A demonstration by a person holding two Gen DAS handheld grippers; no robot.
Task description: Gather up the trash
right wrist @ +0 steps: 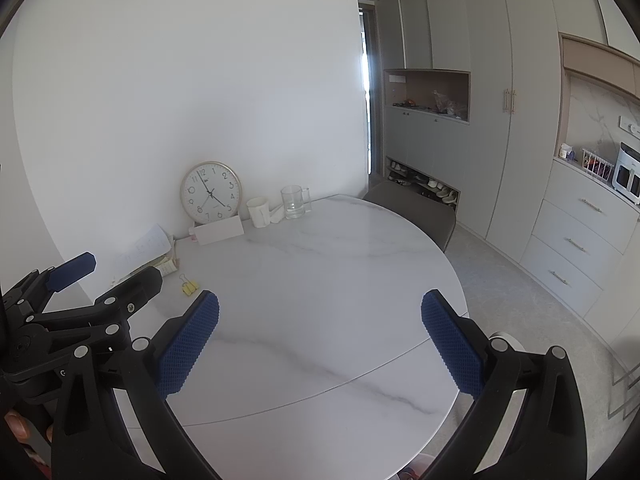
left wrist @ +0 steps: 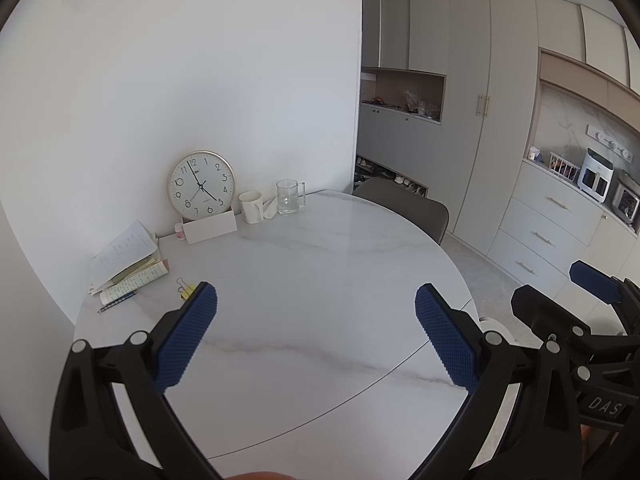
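Trash to collect seems to be one crumpled white tissue (left wrist: 269, 208), lying at the far edge of the round marble table (left wrist: 320, 280), between one white mug (left wrist: 251, 207) and one glass mug (left wrist: 289, 197), in the middle of the frame. It looks soft and wrinkled. I count also one clock (left wrist: 201, 184) leaning on the wall, one white card (left wrist: 209, 228) before it, one pile of papers (left wrist: 128, 258) at the left and one yellow binder clip (left wrist: 186, 290). My left gripper (left wrist: 316, 334) and my right gripper (right wrist: 320, 340) are both spread wide with nothing between the fingers.
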